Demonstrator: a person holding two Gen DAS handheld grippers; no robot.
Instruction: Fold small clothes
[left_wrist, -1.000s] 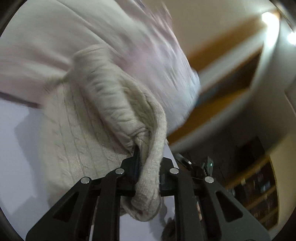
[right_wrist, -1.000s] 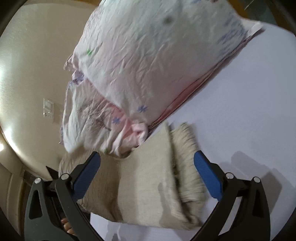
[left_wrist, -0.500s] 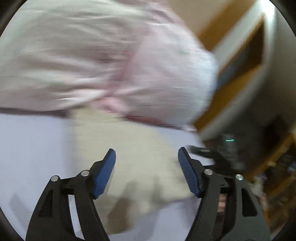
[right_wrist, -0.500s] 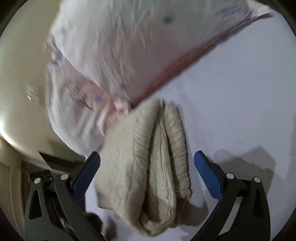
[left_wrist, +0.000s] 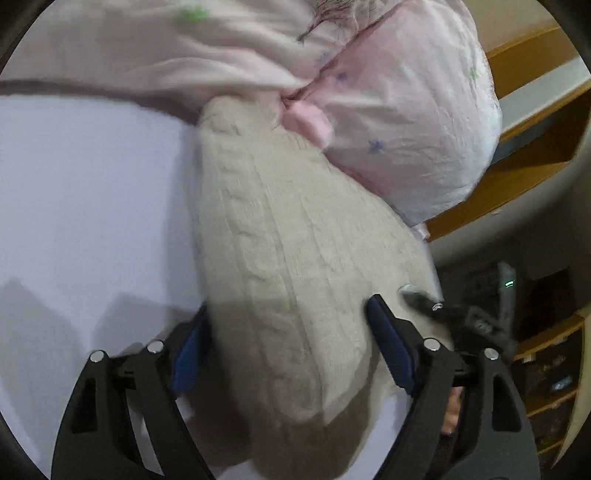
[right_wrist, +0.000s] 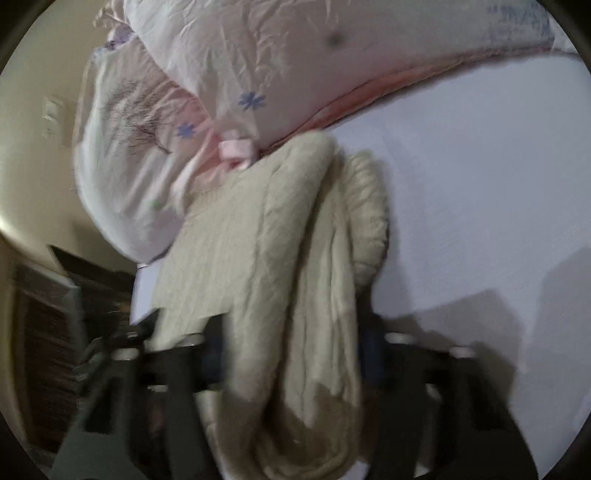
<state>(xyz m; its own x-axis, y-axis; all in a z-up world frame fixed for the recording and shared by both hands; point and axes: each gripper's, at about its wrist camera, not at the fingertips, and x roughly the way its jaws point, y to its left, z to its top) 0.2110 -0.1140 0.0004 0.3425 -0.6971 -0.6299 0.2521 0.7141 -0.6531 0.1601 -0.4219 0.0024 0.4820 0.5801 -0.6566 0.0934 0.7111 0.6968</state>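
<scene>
Cream cable-knit sweater (left_wrist: 295, 266) folded in layers on white bed sheet (left_wrist: 92, 192), top end against pink pillow (left_wrist: 406, 122). Left tongs (left_wrist: 284, 343) spread, straddling it. Right tongs (right_wrist: 291, 354) blurred, apparently spread around the fold. Press layers flat, align edges before releasing.

So it's a bed with a plain white sheet (left_wrist: 92, 192), and lying right on it is a cream cable-knit sweater (left_wrist: 295, 258) folded up, its far end touching a pink patterned pillow (right_wrist: 258, 74) at the edge.
</scene>
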